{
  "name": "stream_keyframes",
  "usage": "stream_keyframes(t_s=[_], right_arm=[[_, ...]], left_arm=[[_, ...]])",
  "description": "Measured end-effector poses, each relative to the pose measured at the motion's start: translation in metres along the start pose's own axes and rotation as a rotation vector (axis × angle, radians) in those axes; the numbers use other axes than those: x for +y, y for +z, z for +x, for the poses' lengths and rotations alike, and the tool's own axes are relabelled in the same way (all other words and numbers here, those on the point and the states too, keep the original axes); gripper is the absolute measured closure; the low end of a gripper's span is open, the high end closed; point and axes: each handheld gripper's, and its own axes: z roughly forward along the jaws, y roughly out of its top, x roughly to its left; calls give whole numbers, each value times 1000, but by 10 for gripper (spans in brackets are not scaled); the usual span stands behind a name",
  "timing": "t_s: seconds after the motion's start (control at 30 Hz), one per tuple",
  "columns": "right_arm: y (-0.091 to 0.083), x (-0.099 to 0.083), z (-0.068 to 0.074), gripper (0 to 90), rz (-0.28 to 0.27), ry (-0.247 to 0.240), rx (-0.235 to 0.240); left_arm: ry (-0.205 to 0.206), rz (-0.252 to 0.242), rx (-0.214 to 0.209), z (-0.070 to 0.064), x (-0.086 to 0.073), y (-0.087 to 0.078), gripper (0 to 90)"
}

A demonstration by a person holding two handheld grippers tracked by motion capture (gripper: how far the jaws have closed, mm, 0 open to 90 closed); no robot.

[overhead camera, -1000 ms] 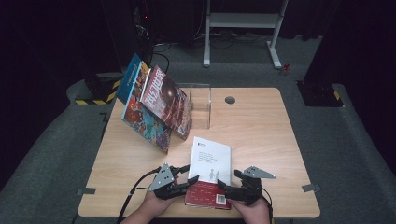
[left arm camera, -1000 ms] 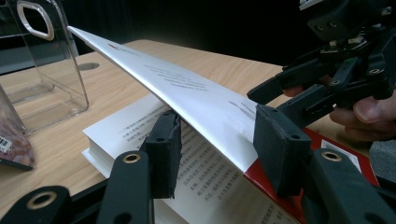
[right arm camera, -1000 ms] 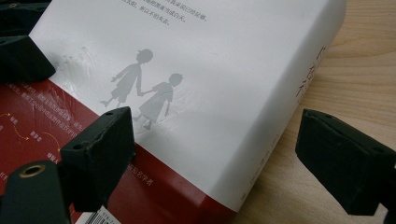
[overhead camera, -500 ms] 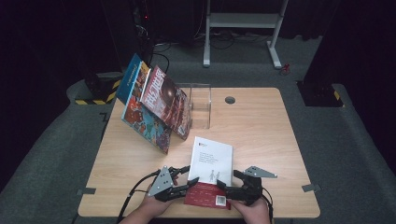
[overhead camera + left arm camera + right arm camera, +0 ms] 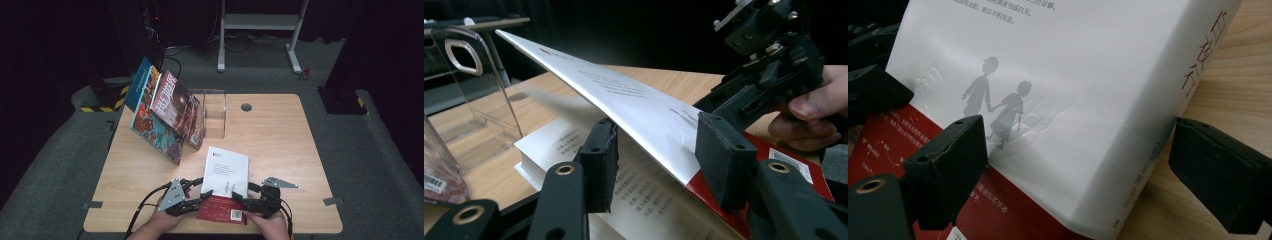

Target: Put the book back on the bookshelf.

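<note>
Dark room, black surroundings. Light wood table with a round grommet hole, on grey carpet. White metal frame behind it. Yellow-black hazard-striped block on floor at left, cables nearby.

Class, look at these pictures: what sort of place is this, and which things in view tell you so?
Probably a lab or studio set up for recording handling work, not a home or library. A lone wooden table stands on grey carpet amid dark surroundings, cables trail from the hand-held grippers, and a few books lean on a clear stand.
</note>
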Motion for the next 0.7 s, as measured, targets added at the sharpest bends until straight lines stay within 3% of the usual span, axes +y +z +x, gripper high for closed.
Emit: stream_keyframes(t_s=[0.2, 0.47, 0.7], right_arm=[[-1, 1, -3, 82, -12, 15, 29], [0, 2, -9, 82, -16, 36, 65], [4, 1, -16, 85, -2, 98, 135]], left_arm=[[30, -14, 3, -3, 2, -2, 525], [36, -21, 3, -4, 2, -2, 524], [43, -27, 3, -4, 2, -3, 525]])
